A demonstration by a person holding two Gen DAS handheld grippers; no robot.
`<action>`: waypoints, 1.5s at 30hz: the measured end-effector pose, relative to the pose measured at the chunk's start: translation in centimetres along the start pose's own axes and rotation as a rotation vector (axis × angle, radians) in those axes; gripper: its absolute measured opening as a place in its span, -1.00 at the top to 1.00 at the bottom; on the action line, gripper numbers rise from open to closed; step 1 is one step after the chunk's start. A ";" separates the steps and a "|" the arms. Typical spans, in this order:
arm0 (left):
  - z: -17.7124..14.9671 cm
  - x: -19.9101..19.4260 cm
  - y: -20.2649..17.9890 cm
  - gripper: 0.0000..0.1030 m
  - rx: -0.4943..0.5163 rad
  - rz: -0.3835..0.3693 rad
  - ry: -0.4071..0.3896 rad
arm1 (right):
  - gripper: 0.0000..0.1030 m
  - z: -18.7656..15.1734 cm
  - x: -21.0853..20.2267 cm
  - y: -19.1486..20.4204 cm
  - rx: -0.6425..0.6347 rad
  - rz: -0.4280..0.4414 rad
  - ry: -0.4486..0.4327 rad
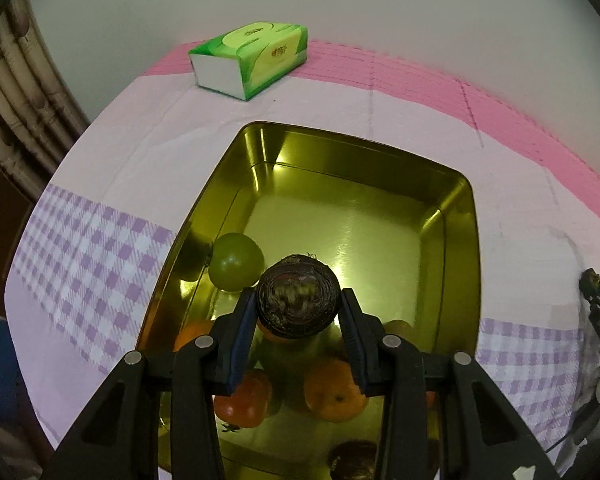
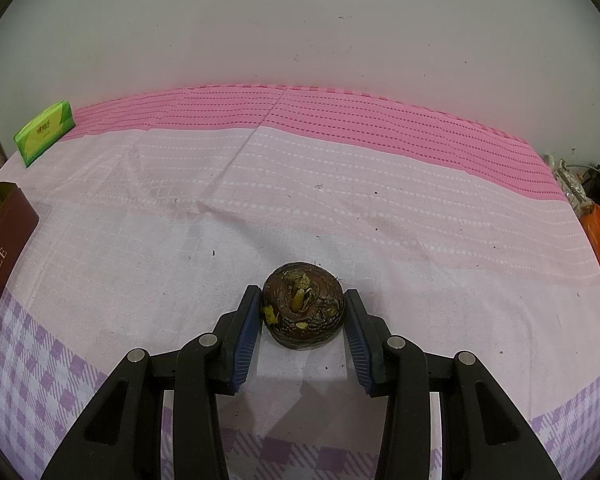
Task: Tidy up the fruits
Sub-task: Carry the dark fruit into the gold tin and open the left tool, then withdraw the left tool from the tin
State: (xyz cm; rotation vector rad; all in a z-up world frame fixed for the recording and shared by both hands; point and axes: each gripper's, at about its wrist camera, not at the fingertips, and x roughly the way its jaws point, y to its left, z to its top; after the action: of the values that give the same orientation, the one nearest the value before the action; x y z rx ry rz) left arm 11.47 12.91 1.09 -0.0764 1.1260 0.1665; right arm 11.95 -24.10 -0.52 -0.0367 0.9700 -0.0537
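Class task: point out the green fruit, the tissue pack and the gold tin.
green fruit (image 1: 236, 262), left wrist view, its rounded top.
tissue pack (image 1: 256, 58), left wrist view, its top face.
gold tin (image 1: 352, 236), left wrist view, its bare floor.
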 end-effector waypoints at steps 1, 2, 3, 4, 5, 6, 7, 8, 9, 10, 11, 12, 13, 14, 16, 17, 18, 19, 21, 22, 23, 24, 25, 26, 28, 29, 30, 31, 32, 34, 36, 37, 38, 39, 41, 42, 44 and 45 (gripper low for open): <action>0.0 0.0 0.1 0.27 0.003 0.008 -0.002 | 0.18 0.0 0.0 0.0 0.000 0.000 0.000; 0.1 0.1 0.3 0.27 0.003 0.007 -0.002 | 0.18 0.0 0.0 0.0 0.000 0.000 0.000; 0.2 0.1 0.4 0.27 0.001 0.003 -0.002 | 0.18 0.0 0.0 0.0 0.000 -0.001 0.000; 0.2 0.1 0.5 0.27 0.000 0.004 -0.001 | 0.18 0.0 0.0 0.0 0.000 0.000 0.000; 0.2 0.2 0.5 0.27 0.000 0.006 -0.001 | 0.18 0.0 0.0 0.0 0.000 0.000 0.000; 0.3 0.2 0.5 0.27 -0.001 0.008 -0.002 | 0.18 0.0 0.0 0.0 0.000 0.000 0.000; 0.3 0.3 0.6 0.27 -0.002 0.010 -0.002 | 0.18 0.0 0.0 0.0 -0.001 -0.001 0.000; 0.2 0.2 0.6 0.27 -0.002 0.010 -0.002 | 0.18 0.0 0.0 0.0 -0.001 -0.002 0.000; 0.3 0.2 0.7 0.27 -0.003 0.011 -0.003 | 0.18 0.0 0.0 0.0 -0.001 -0.001 0.000; 0.2 0.2 0.7 0.27 -0.004 0.010 -0.003 | 0.18 0.0 0.0 0.0 -0.001 -0.001 0.000; 0.2 0.3 0.8 0.27 -0.004 0.009 -0.004 | 0.17 0.0 0.0 0.0 0.000 -0.001 0.000; 0.2 0.3 0.8 0.27 -0.004 0.009 -0.004 | 0.17 0.0 0.0 0.0 0.001 0.000 0.000; 0.2 0.3 0.9 0.27 -0.003 0.010 -0.006 | 0.17 0.0 0.0 0.0 0.001 0.001 0.000; 0.2 0.4 1.0 0.27 -0.002 0.011 -0.007 | 0.17 0.0 0.0 0.0 0.001 0.001 0.000; 0.2 0.6 1.1 0.27 -0.003 0.012 0.002 | 0.17 0.0 0.0 0.0 0.000 0.000 0.000; 0.1 0.7 1.2 0.27 -0.007 0.012 0.008 | 0.17 0.0 0.0 0.0 0.001 0.001 0.000; 0.0 0.8 1.3 0.27 -0.009 0.011 0.012 | 0.17 0.0 0.0 0.0 0.002 0.002 0.000; -0.2 1.0 1.4 0.27 -0.009 0.010 0.019 | 0.17 0.0 0.0 0.0 0.000 0.001 0.000; -0.5 1.3 1.5 0.27 -0.008 0.008 0.029 | 0.17 0.0 0.0 0.0 0.000 0.000 0.000; -0.6 1.4 1.5 0.27 -0.006 0.010 0.033 | 0.17 0.0 0.0 0.0 0.001 0.001 0.000; -0.7 1.4 1.5 0.27 -0.005 0.010 0.035 | 0.17 0.0 0.0 0.0 0.002 0.002 0.000; -0.7 1.5 1.6 0.27 -0.005 0.008 0.035 | 0.17 0.0 0.0 0.0 0.001 0.002 0.000; -0.7 1.5 1.5 0.27 -0.005 0.008 0.035 | 0.17 0.0 0.0 0.0 0.001 0.001 0.000; -0.7 1.5 1.5 0.27 -0.004 0.008 0.036 | 0.17 0.0 0.0 0.0 0.001 0.001 0.000; -0.8 1.6 1.6 0.27 -0.004 0.003 0.042 | 0.17 0.0 0.0 0.0 0.001 0.000 0.000; -0.8 1.6 1.6 0.27 -0.003 0.001 0.043 | 0.17 0.0 0.1 0.0 0.001 0.001 0.000; -0.9 1.7 1.6 0.27 -0.001 0.000 0.044 | 0.17 0.0 0.0 0.0 0.001 0.001 0.000; -0.9 1.7 1.6 0.27 0.001 0.000 0.043 | 0.17 0.0 0.0 0.0 0.001 0.001 0.000; -0.9 1.7 1.6 0.27 0.001 0.000 0.043 | 0.17 0.0 0.1 0.0 0.001 0.000 0.000; -0.9 1.8 1.6 0.27 0.003 -0.001 0.043 | 0.17 0.0 0.1 0.0 0.001 0.001 0.000; -0.8 1.8 1.7 0.27 0.004 -0.003 0.041 | 0.17 0.0 0.1 0.0 0.004 0.005 0.000; -0.7 1.8 1.7 0.27 0.004 -0.003 0.040 | 0.17 0.0 0.1 -0.1 0.005 0.007 0.000; -0.8 1.7 1.7 0.27 0.006 -0.004 0.039 | 0.17 0.0 0.1 -0.1 0.006 0.008 0.000; -0.8 1.7 1.7 0.27 0.007 -0.005 0.038 | 0.17 0.1 0.1 -0.1 0.005 0.007 0.000; -0.8 1.6 1.6 0.26 0.009 -0.010 0.040 | 0.17 0.0 0.1 -0.1 0.005 0.007 0.000; -0.9 1.5 1.6 0.25 0.006 -0.017 0.040 | 0.17 0.0 0.1 -0.1 0.006 0.008 0.001; -0.9 1.1 1.7 0.22 0.005 -0.020 0.036 | 0.17 0.0 0.0 -0.2 0.009 0.010 0.001; -0.9 1.0 1.7 0.15 0.007 -0.017 0.031 | 0.17 0.0 0.0 -0.2 0.008 0.010 0.001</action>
State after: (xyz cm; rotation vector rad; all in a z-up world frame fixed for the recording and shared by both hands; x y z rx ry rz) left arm 10.76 14.55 -0.16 -0.0824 1.1570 0.1468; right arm 11.97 -24.34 -0.54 -0.0243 0.9706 -0.0487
